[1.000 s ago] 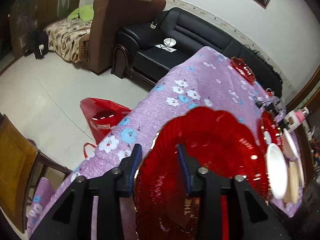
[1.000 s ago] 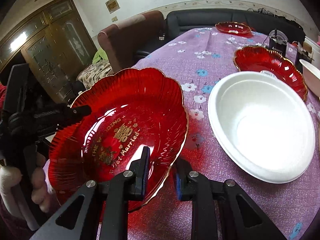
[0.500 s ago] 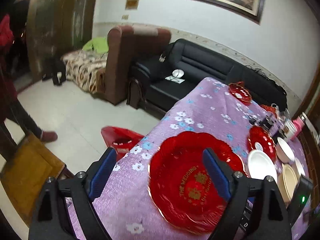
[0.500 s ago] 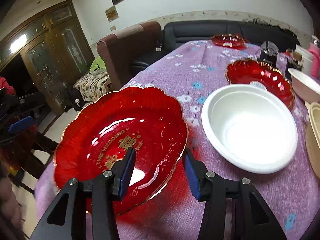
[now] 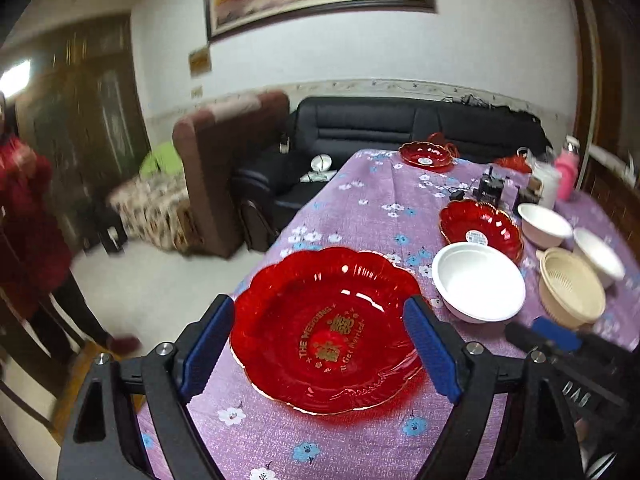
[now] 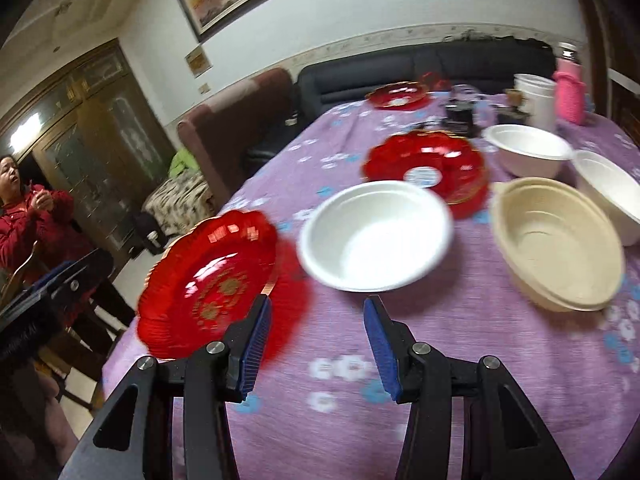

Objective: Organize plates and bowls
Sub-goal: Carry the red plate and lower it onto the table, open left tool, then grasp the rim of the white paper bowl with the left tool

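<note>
Plate, red, scalloped, gilt-edged

Red plate [image 5: 332, 332] lies flat, face up, at the near corner of the table [image 5: 360, 432], just beside the white bowl [image 5: 478, 286]. I judge it light, stiff, glossy and slippery, likely brittle plastic; best pinched at the raised rim. Round, so no long axis; gold lettering reads toward me. My left gripper [image 5: 318, 344] hangs wide open above it, my right gripper [image 6: 318, 344] open too; both hold nothing

bare purple tablecloth [image 6: 460, 360] lies open ahead of the right gripper [image 6: 316, 340]; beyond, white bowl [image 6: 376, 236] and beige bowl [image 6: 556, 244] block passage, narrow gap between.
</note>
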{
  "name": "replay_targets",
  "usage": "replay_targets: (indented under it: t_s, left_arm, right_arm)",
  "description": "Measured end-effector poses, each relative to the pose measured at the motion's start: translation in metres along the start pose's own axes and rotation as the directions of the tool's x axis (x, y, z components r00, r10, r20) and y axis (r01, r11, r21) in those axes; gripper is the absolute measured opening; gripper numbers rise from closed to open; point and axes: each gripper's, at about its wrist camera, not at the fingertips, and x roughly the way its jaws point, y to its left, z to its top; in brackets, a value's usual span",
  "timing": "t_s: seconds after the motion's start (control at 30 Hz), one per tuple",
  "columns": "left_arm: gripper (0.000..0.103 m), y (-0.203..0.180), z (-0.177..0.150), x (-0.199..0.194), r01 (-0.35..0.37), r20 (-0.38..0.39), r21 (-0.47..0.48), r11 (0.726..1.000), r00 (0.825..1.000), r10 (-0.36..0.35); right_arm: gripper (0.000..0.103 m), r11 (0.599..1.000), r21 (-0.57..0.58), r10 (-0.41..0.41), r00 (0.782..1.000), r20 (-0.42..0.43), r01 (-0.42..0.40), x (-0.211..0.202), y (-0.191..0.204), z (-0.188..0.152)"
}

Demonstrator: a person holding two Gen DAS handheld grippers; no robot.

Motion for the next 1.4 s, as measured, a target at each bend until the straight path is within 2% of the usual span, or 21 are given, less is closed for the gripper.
replay_targets:
  t_s: [0.17,0.3,0.5,0.6,0.67,0.7,0.77,0.83,0.9,0.97,1.0,1.07,1.2,1.4]
  left_arm:
    - [0.086,-0.022,0.002,-0.003,0.010,0.009,0.045,0.999,1.000,-0.010]
    - [0.086,-0.026,0.006,0.002,0.023,-0.007,0.042,0.999,1.000,-0.022]
    - [0.086,-0.016,0.026,0.021,0.148,-0.060,-0.038,0.988,0.987,-0.150]
    - [0.086,-0.020,0.045,0.044,0.239,-0.105,-0.071,0.968,0.964,-0.246]
    - [0.086,-0.029,0.058,0.065,0.296,-0.140,-0.077,0.952,0.942,-0.304]
    - [0.086,-0.034,0.062,0.073,0.308,-0.154,-0.072,0.949,0.936,-0.316]
    - [0.084,-0.046,0.069,0.092,0.305,-0.189,-0.059,0.950,0.932,-0.311]
    - [0.079,-0.061,0.074,0.113,0.319,-0.240,-0.044,0.947,0.916,-0.320]
    - [0.075,-0.075,0.075,0.136,0.327,-0.306,-0.041,0.944,0.896,-0.323]
    - [0.063,-0.086,0.072,0.157,0.331,-0.365,-0.050,0.942,0.872,-0.326]
    - [0.061,-0.090,0.071,0.168,0.339,-0.397,-0.055,0.939,0.856,-0.332]
    - [0.059,-0.100,0.069,0.186,0.345,-0.438,-0.063,0.937,0.834,-0.336]
    - [0.057,-0.118,0.064,0.206,0.345,-0.474,-0.028,0.938,0.822,-0.317]
    - [0.057,-0.140,0.057,0.217,0.345,-0.505,0.029,0.938,0.815,-0.284]
  right_arm:
    - [0.052,0.996,0.083,-0.019,1.000,-0.009,0.020,-0.001,-0.031,0.001]
    - [0.052,0.994,0.112,-0.018,1.000,-0.019,0.021,0.002,-0.043,0.002]
    - [0.052,0.985,0.167,-0.031,0.999,-0.033,0.036,0.021,-0.056,0.015]
    - [0.052,0.976,0.214,-0.039,0.998,-0.049,0.048,0.037,-0.059,0.022]
    - [0.052,0.964,0.257,-0.052,0.997,-0.061,0.066,0.051,-0.061,0.027]
    - [0.052,0.959,0.275,-0.051,0.997,-0.066,0.067,0.056,-0.063,0.028]
    - [0.052,0.949,0.308,-0.046,0.996,-0.081,0.069,0.068,-0.064,0.031]
    - [0.053,0.947,0.313,-0.047,0.995,-0.085,0.072,0.074,-0.065,0.032]
    - [0.053,0.951,0.299,-0.057,0.995,-0.081,0.078,0.078,-0.066,0.034]
    - [0.053,0.959,0.269,-0.075,0.995,-0.070,0.091,0.079,-0.066,0.035]
    - [0.053,0.964,0.247,-0.086,0.994,-0.061,0.098,0.078,-0.065,0.036]
    - [0.053,0.971,0.213,-0.105,0.994,-0.038,0.111,0.076,-0.064,0.037]
    - [0.053,0.973,0.199,-0.109,0.994,-0.031,0.113,0.078,-0.066,0.038]
    - [0.053,0.971,0.212,-0.099,0.993,-0.059,0.109,0.085,-0.071,0.037]
